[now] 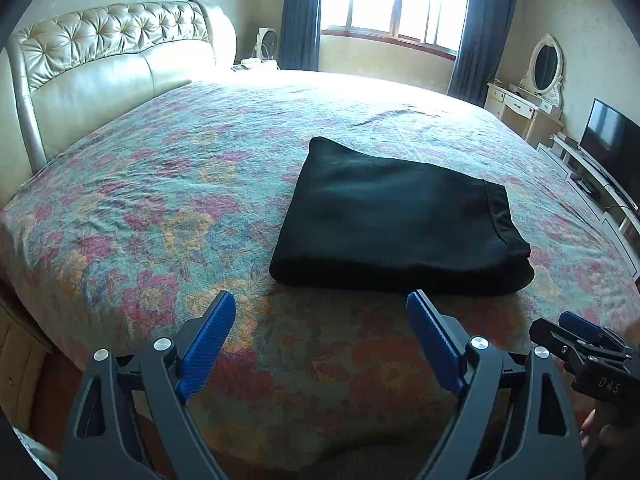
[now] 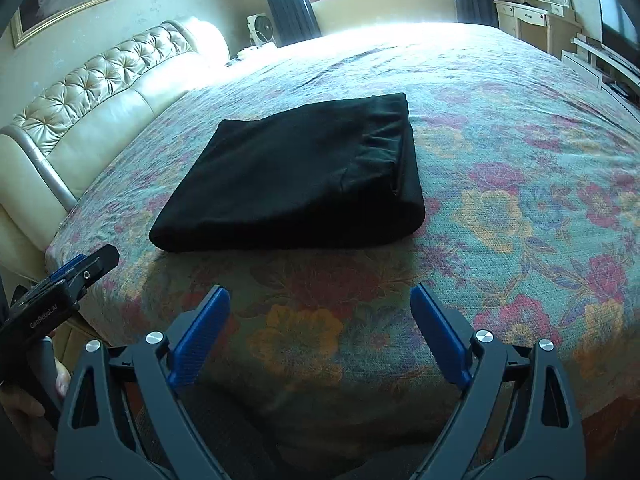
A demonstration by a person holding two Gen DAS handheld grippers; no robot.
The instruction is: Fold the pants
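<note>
The black pants [image 1: 396,224] lie folded into a compact rectangle on the floral bedspread [image 1: 160,200], waistband at the right side. They also show in the right wrist view [image 2: 296,176]. My left gripper [image 1: 322,300] is open and empty, held above the bed's near edge just short of the pants. My right gripper [image 2: 320,292] is open and empty, likewise short of the pants. The right gripper shows at the right edge of the left wrist view [image 1: 580,340]. The left gripper shows at the left edge of the right wrist view [image 2: 76,276].
A tufted cream headboard [image 1: 100,60] stands at the left. A window with dark curtains [image 1: 396,0] is at the far side. A white vanity with an oval mirror [image 1: 536,80] and a TV on a low stand [image 1: 612,152] line the right wall.
</note>
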